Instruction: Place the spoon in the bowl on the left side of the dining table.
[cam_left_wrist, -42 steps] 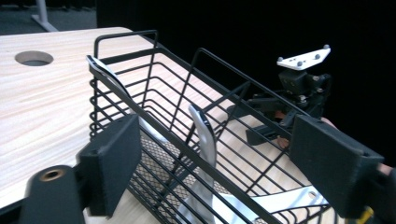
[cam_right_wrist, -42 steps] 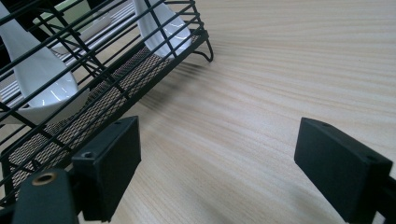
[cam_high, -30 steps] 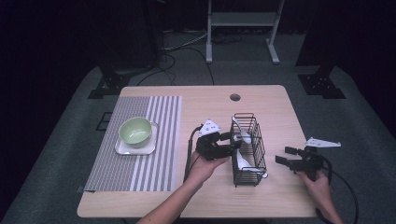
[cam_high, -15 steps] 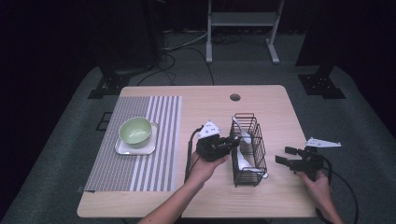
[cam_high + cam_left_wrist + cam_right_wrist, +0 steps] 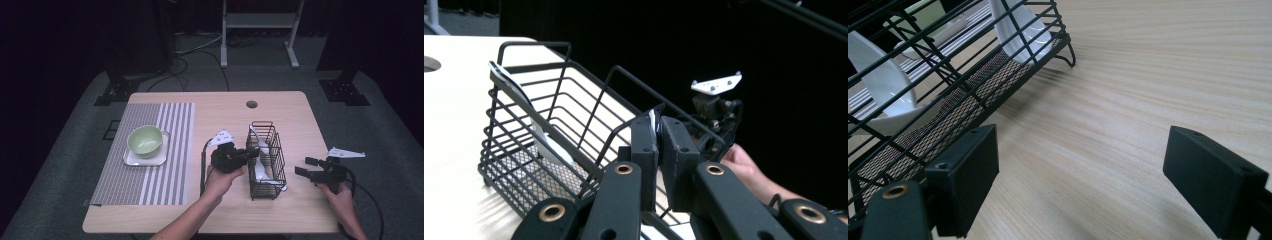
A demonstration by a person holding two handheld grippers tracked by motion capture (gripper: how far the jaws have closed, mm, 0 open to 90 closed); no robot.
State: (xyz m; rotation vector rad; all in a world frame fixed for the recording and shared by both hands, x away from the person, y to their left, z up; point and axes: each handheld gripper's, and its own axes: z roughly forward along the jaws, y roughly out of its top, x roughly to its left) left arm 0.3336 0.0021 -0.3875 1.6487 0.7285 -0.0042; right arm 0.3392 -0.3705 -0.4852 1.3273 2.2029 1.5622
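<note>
Far to the left of both tools, a pale green bowl (image 5: pixel 145 139) sits on a square white plate (image 5: pixel 131 160), both glossy, on a grey-and-white striped woven mat (image 5: pixel 165 150) over the light wooden table (image 5: pixel 210 107).

The left gripper (image 5: pixel 248 153) reaches sideways to the near side of the black wire basket (image 5: pixel 266 160). Its jaws have just been closing and now pinch the thin white rim of a plate (image 5: pixel 653 119) that stands on edge inside; the left gripper view shows the rim (image 5: pixel 653 119) clamped between the two black pads (image 5: pixel 644 150). The plate lies straight ahead of that tool, its edge pointing up, so I judge the way out is up, clear of the wire bars. A second white plate (image 5: pixel 256 136) leans at the basket's far end. The basket is long and narrow, with thin rods and a fine mesh floor.

The right gripper (image 5: pixel 306 167) rests on the table, well to the basket's right, jaws wide apart and holding nothing.
</note>
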